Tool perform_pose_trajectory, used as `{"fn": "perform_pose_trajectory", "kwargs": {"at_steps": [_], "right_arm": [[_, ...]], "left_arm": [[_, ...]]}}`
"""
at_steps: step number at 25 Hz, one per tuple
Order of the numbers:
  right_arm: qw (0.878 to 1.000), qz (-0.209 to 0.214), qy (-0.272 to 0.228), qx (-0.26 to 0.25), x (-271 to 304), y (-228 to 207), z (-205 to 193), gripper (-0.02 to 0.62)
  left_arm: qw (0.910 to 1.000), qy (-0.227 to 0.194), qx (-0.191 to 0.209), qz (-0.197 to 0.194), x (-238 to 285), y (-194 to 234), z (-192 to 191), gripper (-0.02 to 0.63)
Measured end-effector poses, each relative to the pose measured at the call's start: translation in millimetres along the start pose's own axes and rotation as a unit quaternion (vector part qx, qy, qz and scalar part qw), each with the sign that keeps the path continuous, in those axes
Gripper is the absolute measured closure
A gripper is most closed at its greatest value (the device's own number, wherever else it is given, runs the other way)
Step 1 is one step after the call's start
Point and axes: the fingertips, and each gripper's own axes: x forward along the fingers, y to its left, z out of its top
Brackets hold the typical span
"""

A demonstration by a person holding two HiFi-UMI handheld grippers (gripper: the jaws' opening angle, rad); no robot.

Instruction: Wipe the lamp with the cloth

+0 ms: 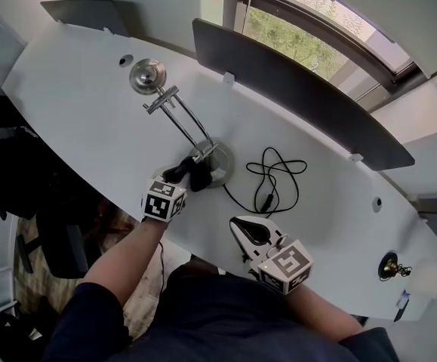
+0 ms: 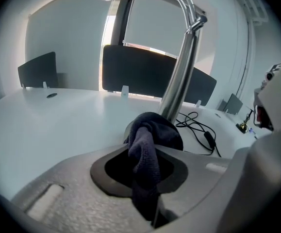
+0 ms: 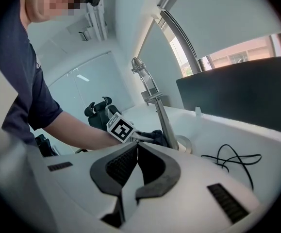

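Observation:
A chrome desk lamp [image 1: 174, 113] stands on the white table [image 1: 82, 96], with its head [image 1: 148, 76] at the far left and its round base [image 1: 220, 164] near the middle. My left gripper [image 1: 184, 173] is shut on a dark cloth [image 1: 192, 173], which is bunched against the near left side of the base. In the left gripper view the cloth [image 2: 150, 140] hangs between the jaws at the foot of the lamp stem [image 2: 181, 72]. My right gripper [image 1: 243, 225] is shut and empty, low over the table's front edge, right of the lamp [image 3: 156, 106].
The lamp's black cable [image 1: 275, 175] lies looped on the table to the right of the base. Dark divider panels [image 1: 301, 96] stand along the far edge under a window. A small brass object [image 1: 390, 266] sits at the far right. A black office chair [image 1: 10, 153] is at the left.

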Motion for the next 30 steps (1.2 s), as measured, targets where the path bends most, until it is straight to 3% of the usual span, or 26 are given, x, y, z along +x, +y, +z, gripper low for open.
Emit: {"fn": "perform_pose_trajectory", "kwargs": {"at_steps": [10,18,23,30], "right_arm": [[0.999,-0.029,-0.005,0.019,-10,-18,-2,0.584],[0.999,-0.039,-0.006,0.025,-16,-31,-3,0.584],[0.999,-0.037,-0.014,0.015,-21,-28,6,0.584],[0.999,-0.030,-0.027,-0.009,-28,-16,22,0.584]], "left_arm": [[0.9996,0.002,0.029,0.001,29,15,33,0.543],[0.9997,-0.014,0.022,0.003,43,16,53,0.542],[0.9992,-0.041,-0.001,0.005,22,12,65,0.543],[0.9960,-0.084,-0.028,-0.009,-40,-14,50,0.543]]}}
